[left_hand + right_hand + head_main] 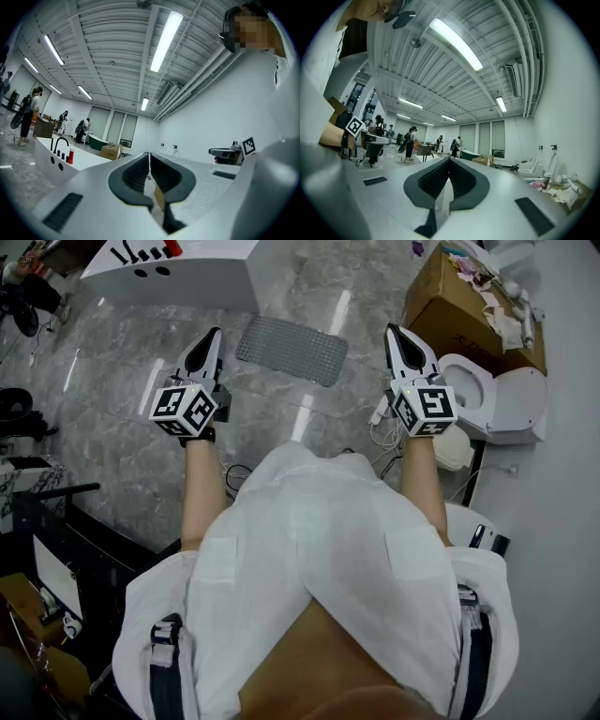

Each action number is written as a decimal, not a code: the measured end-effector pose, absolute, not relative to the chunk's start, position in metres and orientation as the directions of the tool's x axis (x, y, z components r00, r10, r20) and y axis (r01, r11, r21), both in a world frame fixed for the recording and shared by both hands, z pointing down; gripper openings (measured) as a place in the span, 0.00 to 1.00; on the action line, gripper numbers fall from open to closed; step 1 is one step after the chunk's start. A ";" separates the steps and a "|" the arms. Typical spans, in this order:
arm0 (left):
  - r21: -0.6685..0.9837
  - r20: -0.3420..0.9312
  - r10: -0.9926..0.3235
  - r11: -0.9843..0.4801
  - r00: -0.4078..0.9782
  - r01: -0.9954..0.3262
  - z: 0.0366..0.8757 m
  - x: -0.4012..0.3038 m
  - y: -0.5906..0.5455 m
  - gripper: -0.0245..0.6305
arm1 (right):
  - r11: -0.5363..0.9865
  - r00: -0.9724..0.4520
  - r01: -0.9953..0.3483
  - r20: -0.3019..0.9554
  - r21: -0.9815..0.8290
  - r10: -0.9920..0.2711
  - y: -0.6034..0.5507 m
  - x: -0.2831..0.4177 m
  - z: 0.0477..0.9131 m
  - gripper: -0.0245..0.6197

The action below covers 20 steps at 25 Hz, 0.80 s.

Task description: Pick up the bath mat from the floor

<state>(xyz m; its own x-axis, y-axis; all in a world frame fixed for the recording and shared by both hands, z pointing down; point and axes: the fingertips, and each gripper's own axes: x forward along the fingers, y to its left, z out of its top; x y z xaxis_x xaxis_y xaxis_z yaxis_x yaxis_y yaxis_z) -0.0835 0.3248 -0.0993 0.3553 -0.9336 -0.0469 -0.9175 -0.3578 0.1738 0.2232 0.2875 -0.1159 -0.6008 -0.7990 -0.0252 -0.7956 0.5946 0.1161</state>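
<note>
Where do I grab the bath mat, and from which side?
Probably its near long edge, coming down from above: the bath mat lies flat on the floor, so only a thin edge offers a pinch. The left claw, shut, is closest; open it.

The floor (122,352) is glossy grey marble-look stone that mirrors the lights. On it, the bath mat (292,350) looks rubbery, matt and studded. Far right stands a matt brown cardboard box (431,292), and near it a glossy white toilet (511,401).

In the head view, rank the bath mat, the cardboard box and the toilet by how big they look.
Largest: cardboard box.
Then toilet and bath mat, which look about alike, so I leave them unranked.
</note>
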 end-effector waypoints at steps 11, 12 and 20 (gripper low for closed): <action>0.193 -0.050 -0.930 -0.366 0.363 -0.910 -0.095 -0.089 0.314 0.07 | 0.606 -0.613 -0.784 -0.019 0.135 -0.790 0.276 0.207 -0.115 0.08; 0.196 -0.051 -0.930 -0.367 0.364 -0.910 -0.095 -0.091 0.314 0.07 | 0.604 -0.612 -0.785 -0.017 0.135 -0.791 0.275 0.207 -0.115 0.08; 0.204 -0.046 -0.931 -0.362 0.361 -0.909 -0.092 -0.092 0.312 0.07 | 0.619 -0.622 -0.783 -0.045 0.059 -0.782 0.270 0.206 -0.116 0.08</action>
